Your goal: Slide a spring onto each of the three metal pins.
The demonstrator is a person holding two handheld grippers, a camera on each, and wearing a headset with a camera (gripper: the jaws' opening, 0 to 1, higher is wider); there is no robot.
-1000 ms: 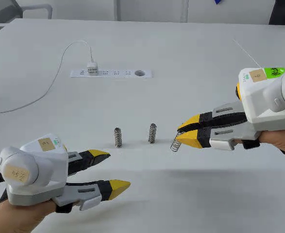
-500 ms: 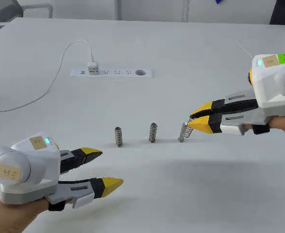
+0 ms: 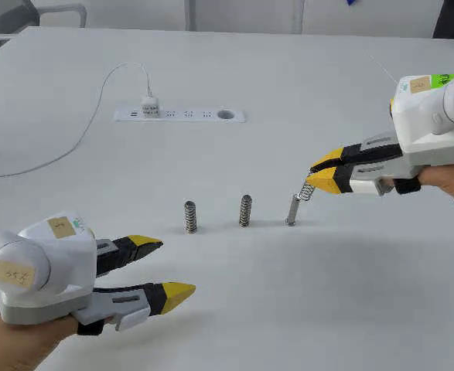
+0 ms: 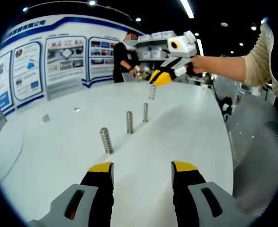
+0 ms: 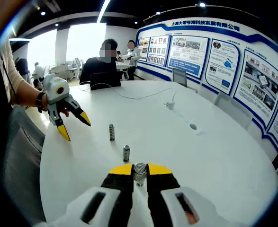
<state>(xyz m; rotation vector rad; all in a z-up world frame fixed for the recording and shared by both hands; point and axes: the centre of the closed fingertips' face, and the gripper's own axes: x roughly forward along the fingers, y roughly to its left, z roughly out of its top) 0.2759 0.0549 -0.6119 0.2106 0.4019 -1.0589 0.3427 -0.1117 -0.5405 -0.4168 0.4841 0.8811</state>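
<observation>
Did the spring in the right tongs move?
Yes. The spring in the right tongs has risen, up and right against the middle sprung pin, which stayed put. It now hangs at the top of the bare pin.

3 pins [image 4: 129, 122] beyond left gripper [image 4: 142, 166]

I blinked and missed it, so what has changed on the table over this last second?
The right hand-held gripper, shut on a spring, lifted it from near the tabletop to about the top of the third pin, which stands bare. The left spring and middle spring on their pins and the open left hand-held gripper hardly moved.
</observation>
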